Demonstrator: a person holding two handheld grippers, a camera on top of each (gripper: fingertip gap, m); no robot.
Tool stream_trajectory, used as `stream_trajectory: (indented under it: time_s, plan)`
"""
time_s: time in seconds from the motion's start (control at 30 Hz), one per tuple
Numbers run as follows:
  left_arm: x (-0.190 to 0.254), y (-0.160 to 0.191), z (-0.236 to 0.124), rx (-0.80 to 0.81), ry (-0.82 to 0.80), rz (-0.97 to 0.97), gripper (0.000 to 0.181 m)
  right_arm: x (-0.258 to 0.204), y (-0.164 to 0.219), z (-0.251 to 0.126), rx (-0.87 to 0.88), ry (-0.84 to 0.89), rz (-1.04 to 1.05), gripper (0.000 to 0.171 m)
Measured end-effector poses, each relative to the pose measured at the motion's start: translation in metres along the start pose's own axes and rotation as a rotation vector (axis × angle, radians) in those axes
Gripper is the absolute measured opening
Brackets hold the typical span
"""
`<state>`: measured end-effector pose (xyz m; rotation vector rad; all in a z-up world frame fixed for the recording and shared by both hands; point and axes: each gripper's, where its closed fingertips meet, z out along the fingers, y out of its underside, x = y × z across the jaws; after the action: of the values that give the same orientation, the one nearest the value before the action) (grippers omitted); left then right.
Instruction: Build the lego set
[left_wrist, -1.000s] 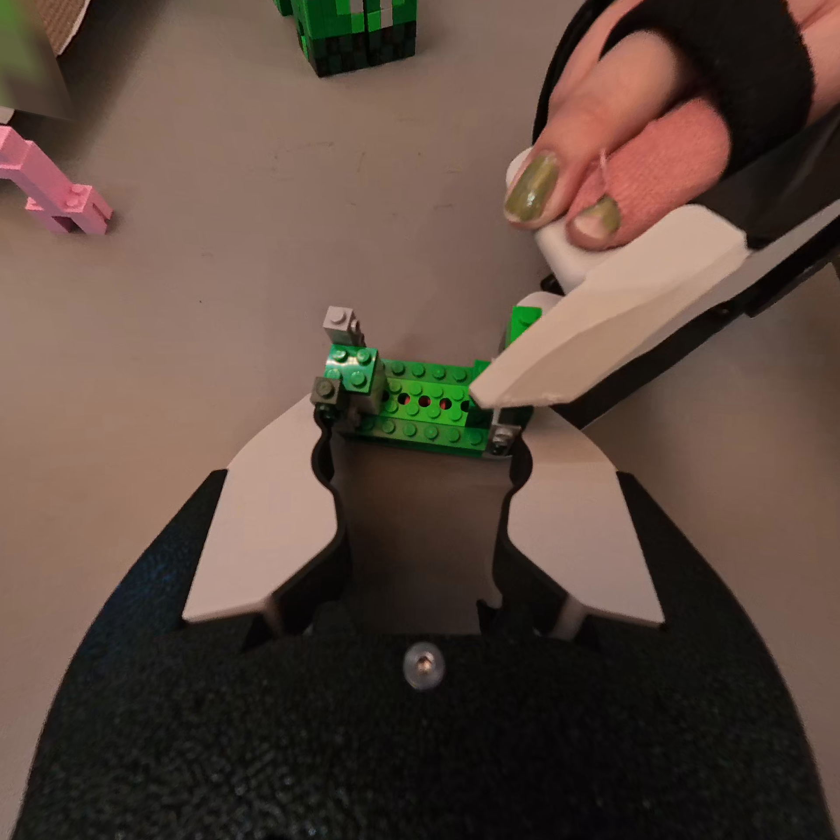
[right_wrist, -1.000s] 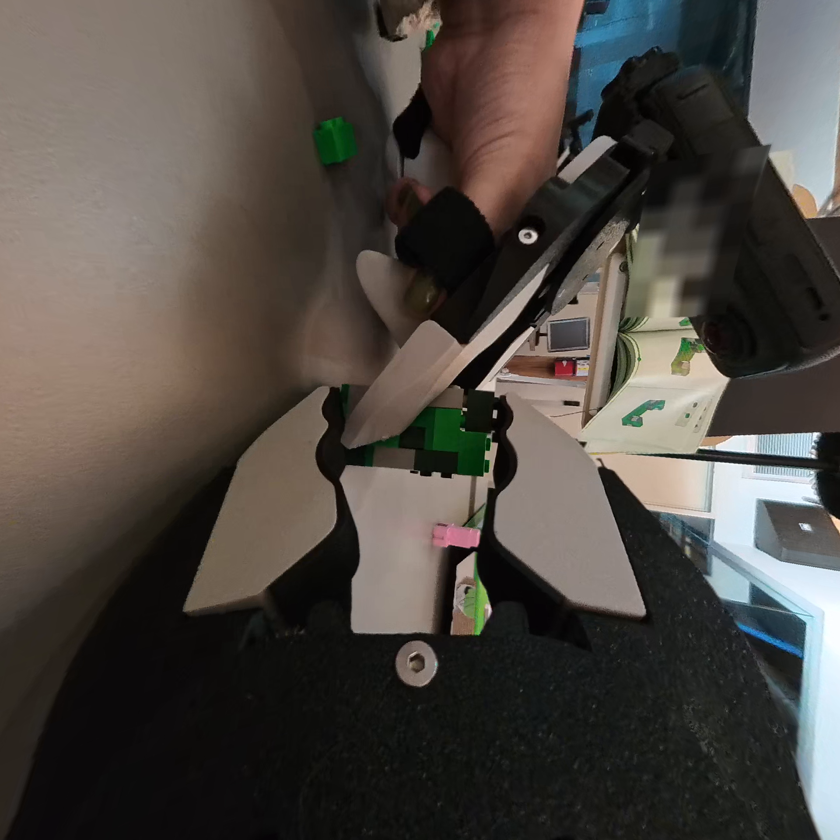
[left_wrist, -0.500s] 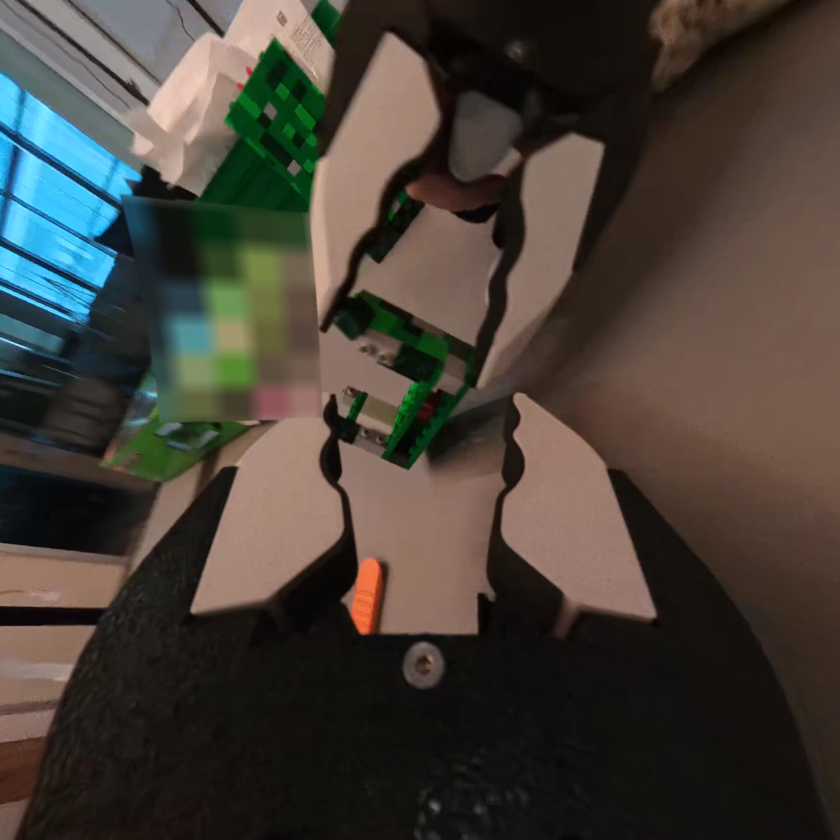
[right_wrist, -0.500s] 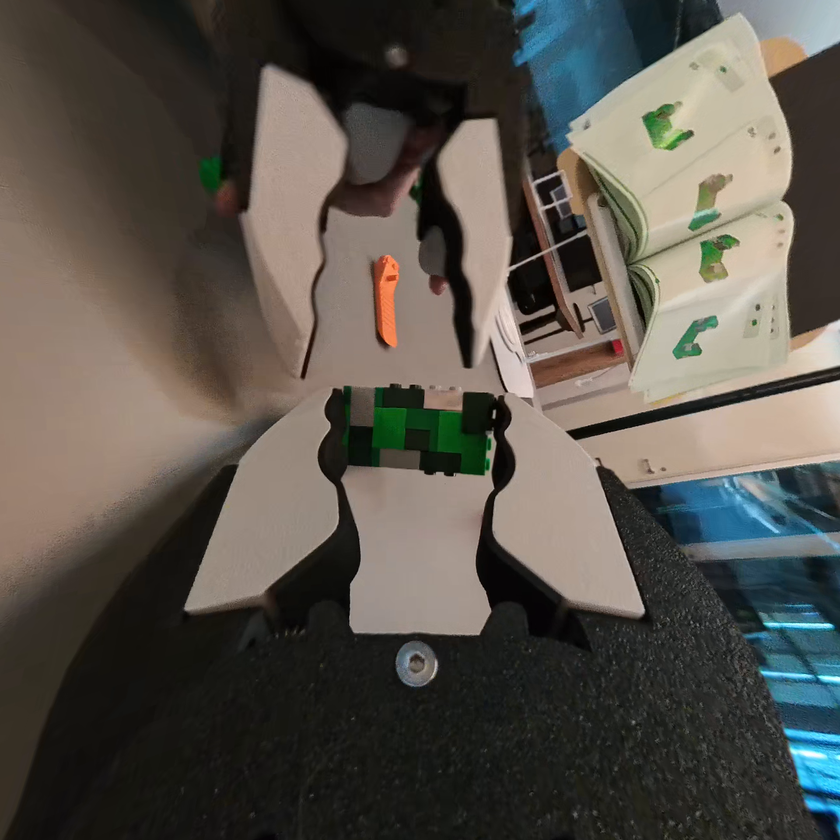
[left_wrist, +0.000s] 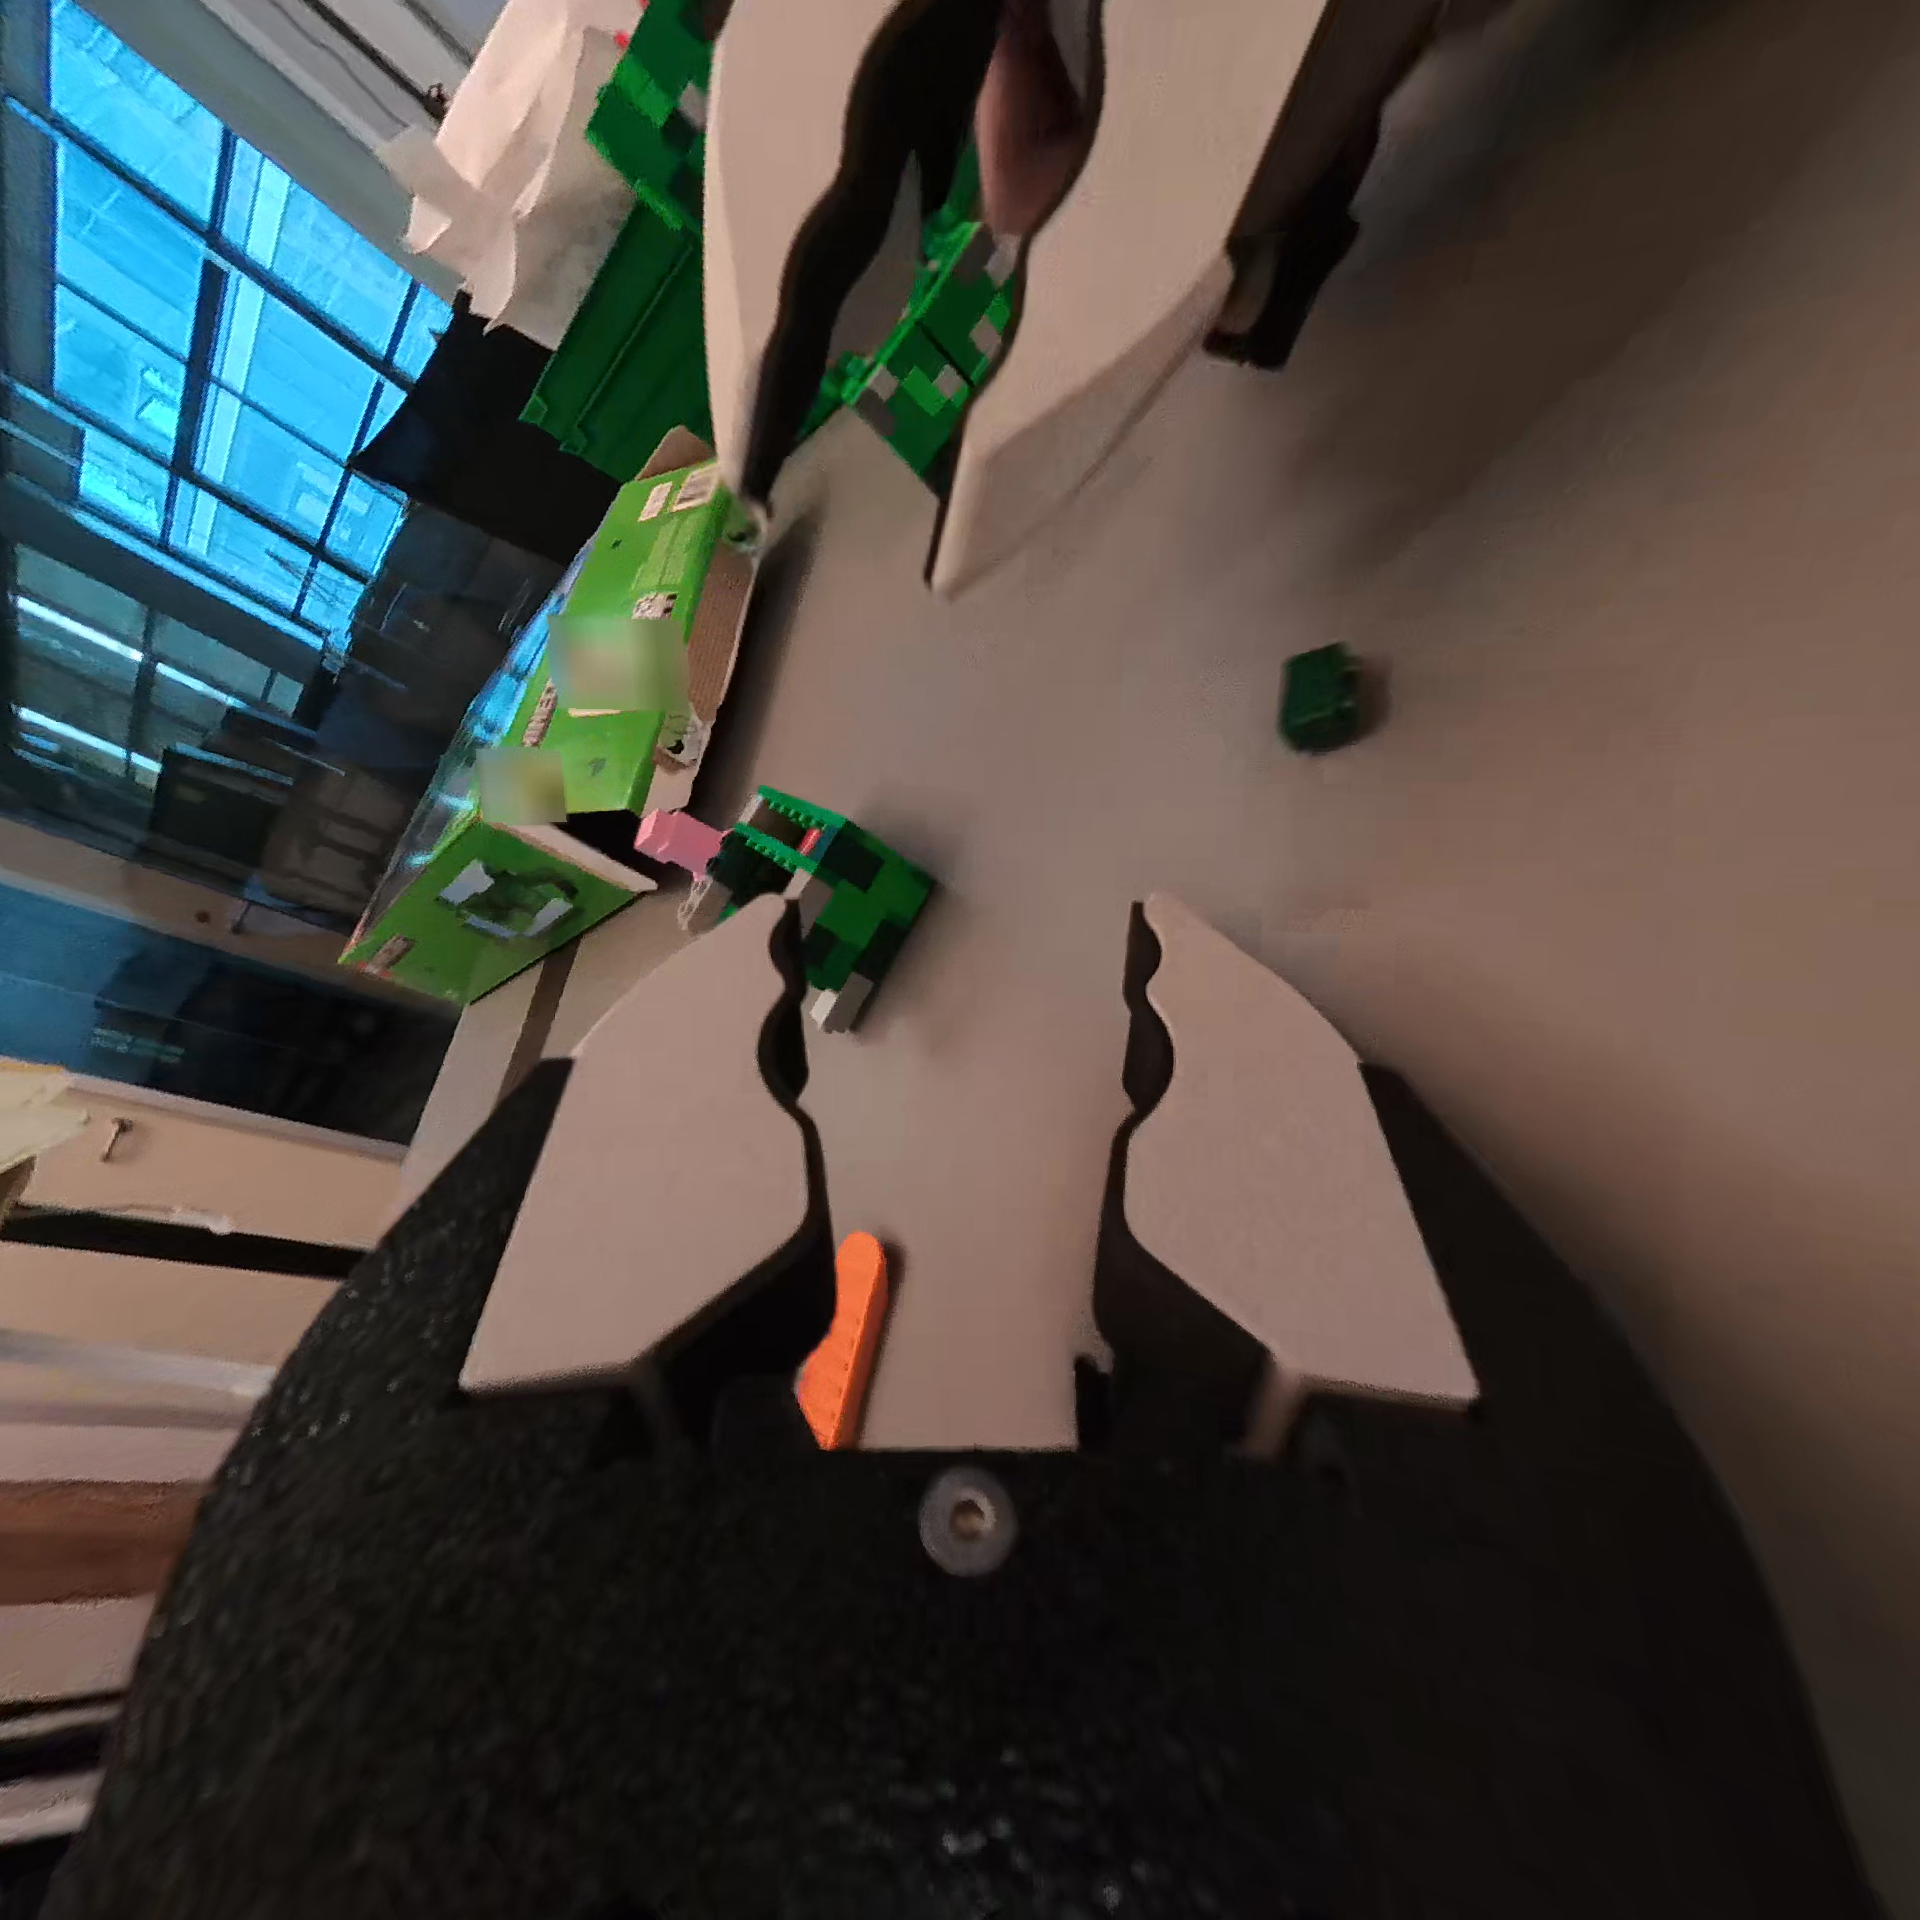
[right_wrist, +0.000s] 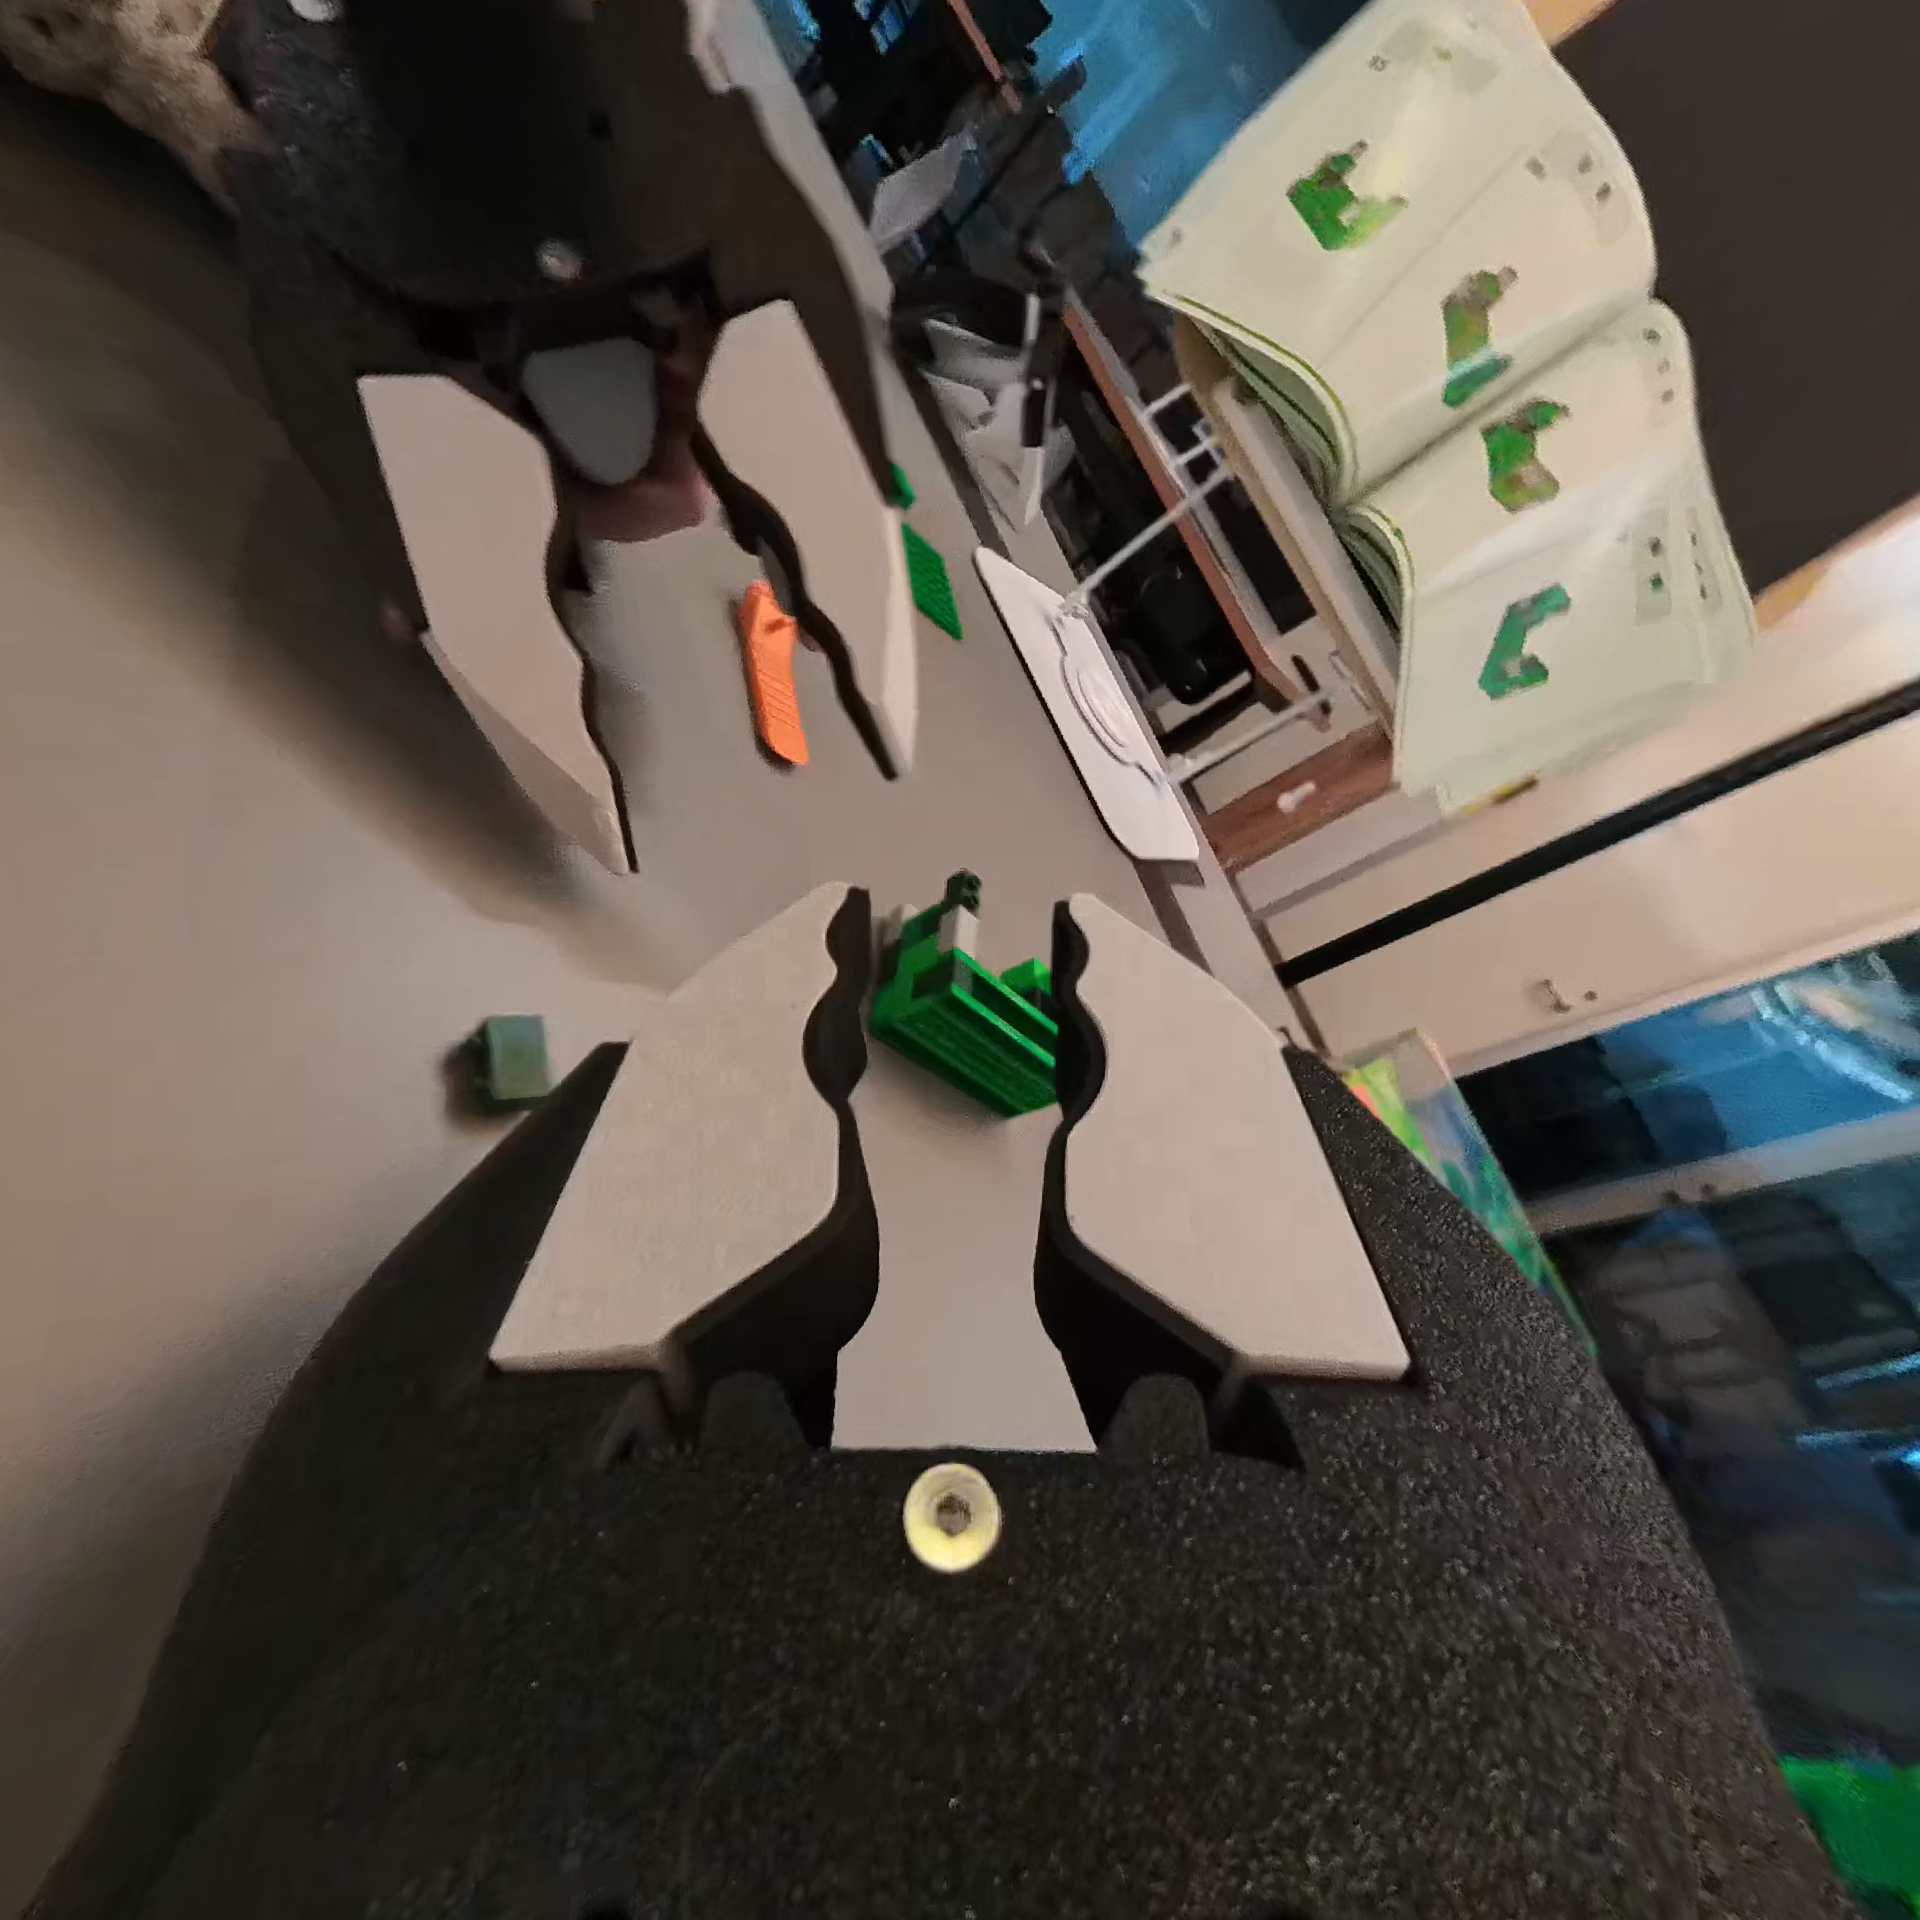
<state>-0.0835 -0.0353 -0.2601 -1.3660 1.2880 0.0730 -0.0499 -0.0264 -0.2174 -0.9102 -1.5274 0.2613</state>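
The green, dark green and grey lego sub-assembly (left_wrist: 847, 904) lies on the grey table, free of both grippers. My left gripper (left_wrist: 961, 914) is open and empty, hovering just to its right. My right gripper (right_wrist: 961, 909) is open and empty above the table; the sub-assembly (right_wrist: 966, 1029) shows through the gap between its fingers without being gripped. The two grippers face each other: the right one (left_wrist: 842, 545) shows at the top of the left wrist view, the left one (right_wrist: 753, 810) at the upper left of the right wrist view.
An orange brick separator (right_wrist: 774, 686) and a loose dark green brick (left_wrist: 1325, 698) lie on the table. A pink piece (left_wrist: 675, 836), a green box (left_wrist: 582, 727) and a larger green build (left_wrist: 914, 353) stand further off. An open instruction booklet (right_wrist: 1455, 416) stands by the table edge. My hands' fingertips stand some 6 cm from each other.
My right gripper has let go of the sub-assembly, which now lies on the table. Both grippers have drawn back from it and apart from each other.
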Motion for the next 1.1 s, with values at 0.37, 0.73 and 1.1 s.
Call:
stream_trajectory:
  time_s: [0.37,0.73,1.1]
  plan:
    - [-0.032,0.021,0.034,-0.264,-0.180,-0.416,0.075,0.034,0.032,-0.005,-0.056,0.093,0.289,0.030]
    - [-0.059,0.060,0.042,-0.473,-0.316,-0.516,0.081,0.033,0.037,-0.003,-0.059,0.080,0.366,0.029]
    - [-0.058,0.050,0.032,-0.342,-0.026,-0.039,0.066,0.040,0.029,-0.009,0.016,0.050,0.485,0.028]
